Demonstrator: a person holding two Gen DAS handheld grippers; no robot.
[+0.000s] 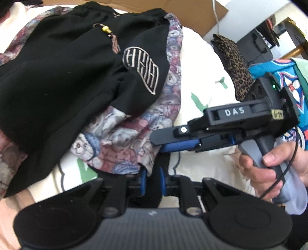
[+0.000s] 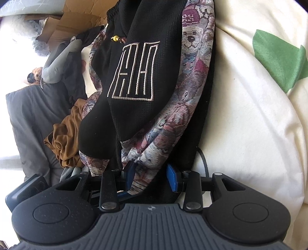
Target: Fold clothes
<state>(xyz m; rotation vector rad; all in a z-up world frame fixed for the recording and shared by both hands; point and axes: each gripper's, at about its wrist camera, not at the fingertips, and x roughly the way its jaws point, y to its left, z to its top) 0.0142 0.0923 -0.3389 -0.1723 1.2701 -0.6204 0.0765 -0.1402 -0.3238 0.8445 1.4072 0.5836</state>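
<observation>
Black shorts [image 1: 63,77] with bear-patterned side panels [image 1: 123,138] and a stitched logo [image 1: 142,71] lie bunched on a cream quilt [image 1: 202,63]. At the bottom of the left wrist view, my left gripper [image 1: 152,177] is shut on the patterned hem, which sits between its blue pads. A hand [image 1: 269,169] brings my right gripper [image 1: 159,143] in from the right, and it pinches the same hem just above. The right wrist view has the shorts [image 2: 127,115] hanging ahead, with patterned cloth clamped in my right gripper [image 2: 151,173].
A leopard-print cloth [image 1: 236,63] and a teal printed garment [image 1: 284,80] lie to the right on the quilt. A cardboard box [image 1: 192,11] stands behind. In the right wrist view, a brown garment [image 2: 65,138] and a grey pillow [image 2: 32,119] lie to the left.
</observation>
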